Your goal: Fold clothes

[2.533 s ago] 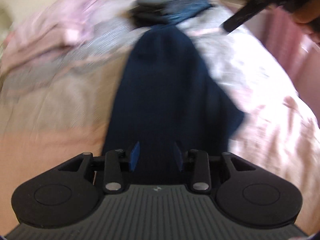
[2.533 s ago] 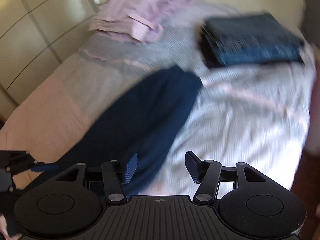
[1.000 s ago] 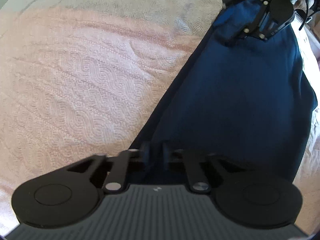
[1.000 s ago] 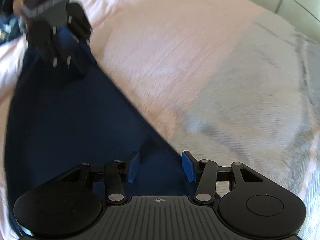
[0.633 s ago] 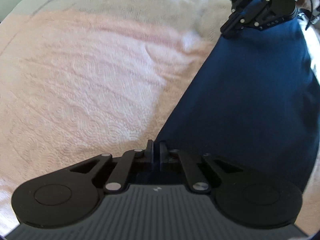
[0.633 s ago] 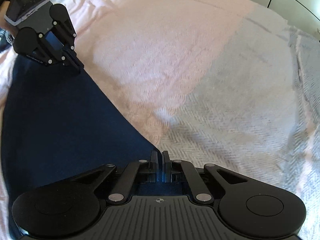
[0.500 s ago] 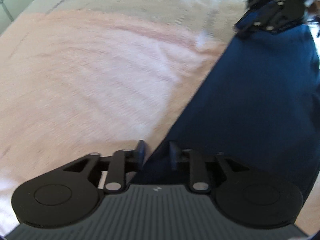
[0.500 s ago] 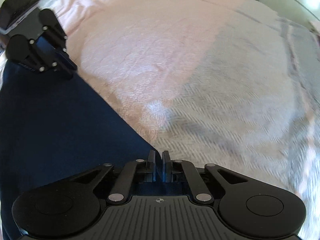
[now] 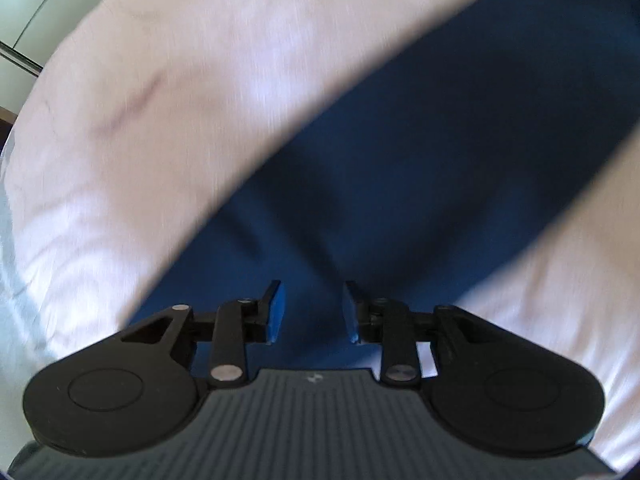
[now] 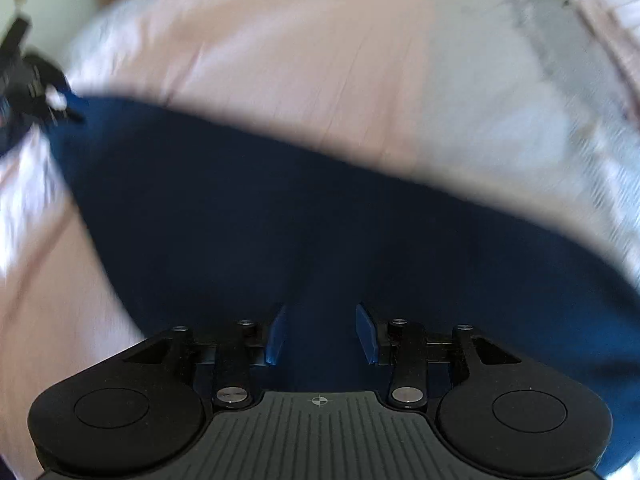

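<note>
A dark navy garment [image 9: 460, 168] lies flat across the pink bedcover, a long band in both wrist views, blurred by motion. My left gripper [image 9: 311, 307] hovers over one end of the navy garment [image 10: 320, 232], open, with nothing between its blue pads. My right gripper [image 10: 321, 332] stands open above the other end, also holding nothing. The left gripper [image 10: 36, 88] shows small and blurred at the far left of the right wrist view, at the garment's corner.
The pink and pale grey bedcover [image 9: 200, 80] fills the space around the garment. A folded pink cloth [image 10: 612, 12] lies at the far right edge of the bed. A pale cupboard front [image 9: 28, 12] stands beyond the bed at upper left.
Both grippers were shut on the garment's edge half a second ago; now both have opened and let go. Both cameras have swung, so the garment runs crosswise in view.
</note>
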Demonstrator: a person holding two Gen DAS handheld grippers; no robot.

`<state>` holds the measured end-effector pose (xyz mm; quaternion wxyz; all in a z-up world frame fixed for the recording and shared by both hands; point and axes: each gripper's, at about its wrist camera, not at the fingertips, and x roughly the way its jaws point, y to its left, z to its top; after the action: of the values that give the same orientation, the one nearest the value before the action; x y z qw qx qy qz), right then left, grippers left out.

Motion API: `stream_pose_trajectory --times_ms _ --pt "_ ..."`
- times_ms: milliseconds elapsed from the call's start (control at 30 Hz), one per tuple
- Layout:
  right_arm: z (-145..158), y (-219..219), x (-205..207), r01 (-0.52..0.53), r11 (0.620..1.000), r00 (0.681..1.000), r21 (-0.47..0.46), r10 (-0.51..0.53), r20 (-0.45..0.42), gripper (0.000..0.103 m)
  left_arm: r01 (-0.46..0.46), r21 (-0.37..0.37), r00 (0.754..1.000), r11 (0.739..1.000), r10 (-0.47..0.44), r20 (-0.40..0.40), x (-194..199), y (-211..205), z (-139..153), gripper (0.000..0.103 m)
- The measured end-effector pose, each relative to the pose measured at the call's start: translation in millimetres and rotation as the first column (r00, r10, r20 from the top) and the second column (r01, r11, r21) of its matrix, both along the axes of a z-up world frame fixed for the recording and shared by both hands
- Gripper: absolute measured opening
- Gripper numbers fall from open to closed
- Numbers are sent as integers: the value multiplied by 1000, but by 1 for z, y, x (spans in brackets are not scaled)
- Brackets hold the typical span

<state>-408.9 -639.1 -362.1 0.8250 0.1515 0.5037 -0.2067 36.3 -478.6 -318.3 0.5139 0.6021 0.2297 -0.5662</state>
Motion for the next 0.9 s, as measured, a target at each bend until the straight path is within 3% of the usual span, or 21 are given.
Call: stream_pose_trajectory --times_ms 167,267,367,500,667,700,733,800,833,900 --pt "10 29 6 53 997 997 -59 -55 -47 41 -25 -29 998 999 27 48 18 46 0 36" --pt "30 54 14 53 994 998 -98 -56 -35 42 32 -45 992 998 -26 124 22 64 -10 36" --pt "42 86 29 70 991 997 -115 -73 -25 43 149 -44 966 988 -136 219 28 79 -28 37" --pt "41 137 68 54 992 998 -110 -57 -26 48 293 -21 905 956 -270 329 52 99 -47 37" --pt "41 185 121 36 995 999 -90 -37 -1 50 144 -93 977 985 -127 170 87 102 -38 38" --pt "41 191 129 41 996 999 -81 -41 7 50 19 -119 999 993 -13 50 98 101 -31 38" --pt "40 194 132 66 996 998 -64 -65 19 50 -109 -129 992 986 100 -73 109 99 -24 38" --pt "39 190 130 158 987 986 -14 -157 47 50 -316 -136 925 939 273 -265 125 100 -22 39" --pt "39 187 124 214 977 975 15 -214 64 50 -403 -135 876 905 339 -342 132 101 -25 43" --pt "38 174 99 388 917 911 96 -397 111 51 -566 -110 747 817 451 -489 146 105 -31 47"
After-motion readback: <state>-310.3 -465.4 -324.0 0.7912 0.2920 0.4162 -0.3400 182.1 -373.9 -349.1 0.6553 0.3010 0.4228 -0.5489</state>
